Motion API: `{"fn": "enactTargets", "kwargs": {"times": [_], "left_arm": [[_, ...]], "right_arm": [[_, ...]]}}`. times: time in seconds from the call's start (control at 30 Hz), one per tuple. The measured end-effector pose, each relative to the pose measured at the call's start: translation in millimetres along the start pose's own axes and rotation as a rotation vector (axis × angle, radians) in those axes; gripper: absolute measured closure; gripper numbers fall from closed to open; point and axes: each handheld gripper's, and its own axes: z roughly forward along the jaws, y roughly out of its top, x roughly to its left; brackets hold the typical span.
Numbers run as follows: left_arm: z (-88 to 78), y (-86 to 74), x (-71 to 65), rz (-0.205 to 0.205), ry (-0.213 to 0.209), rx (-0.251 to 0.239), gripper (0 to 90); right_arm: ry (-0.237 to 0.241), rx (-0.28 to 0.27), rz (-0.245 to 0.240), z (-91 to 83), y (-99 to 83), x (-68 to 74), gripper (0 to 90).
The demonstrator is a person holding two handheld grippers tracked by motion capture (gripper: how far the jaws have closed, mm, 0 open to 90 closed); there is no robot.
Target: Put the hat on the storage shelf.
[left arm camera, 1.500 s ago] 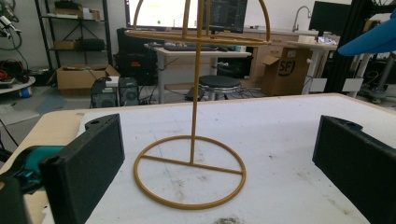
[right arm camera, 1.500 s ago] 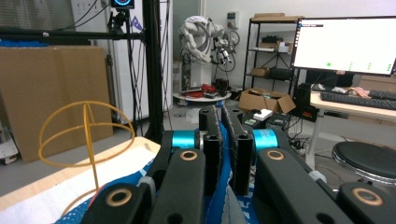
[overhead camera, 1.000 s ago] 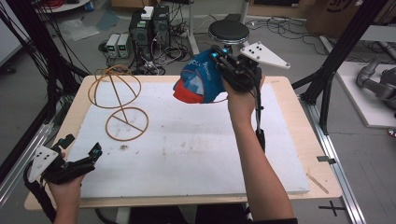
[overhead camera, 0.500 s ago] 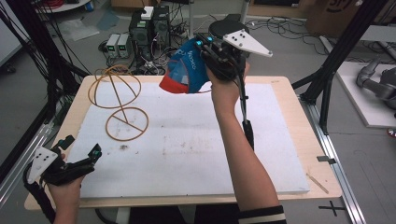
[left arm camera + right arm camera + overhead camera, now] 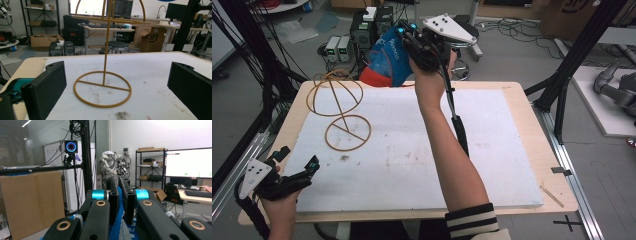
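In the high view the right gripper (image 5: pixel 404 42) holds a blue and red bag (image 5: pixel 387 62) high over the table's (image 5: pixel 522 130) far edge, while the left gripper (image 5: pixel 294 170) rests at the near left corner. In the left gripper view its jaws stand wide apart before the gold wire stand (image 5: pixel 103 82). In the right gripper view the jaws are pressed together on the blue bag's edge.

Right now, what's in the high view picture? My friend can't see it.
A person's right gripper holds a blue and red bag high above the table's far edge. A gold wire stand sits on the white mat, and the left gripper rests open.
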Motion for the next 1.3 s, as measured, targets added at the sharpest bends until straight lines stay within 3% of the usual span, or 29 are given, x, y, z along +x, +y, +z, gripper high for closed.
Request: {"fn": "enactTargets", "kwargs": {"times": [0.43, 0.9, 1.13, 1.3], "left_arm": [[-10.2, 0.6, 5.7, -0.008, 0.023, -0.013, 2.5], [-22.4, 2.1, 5.2, 0.041, 0.042, -0.007, 2.5], [-27.2, 3.2, 4.0, 0.046, 0.041, -0.011, 2.5], [-29.3, 4.1, 4.6, 0.039, 0.042, -0.017, 2.5]], "right_arm": [[0.024, -0.018, -0.009, 40.0, 5.3, 27.7, 87.5], [0.065, -0.027, -0.021, 77.7, 4.9, 61.0, 87.5], [0.091, -0.013, -0.020, 93.3, -2.3, 79.1, 87.5], [0.114, 0.025, -0.024, 106.0, -17.0, 93.5, 87.4]]}}
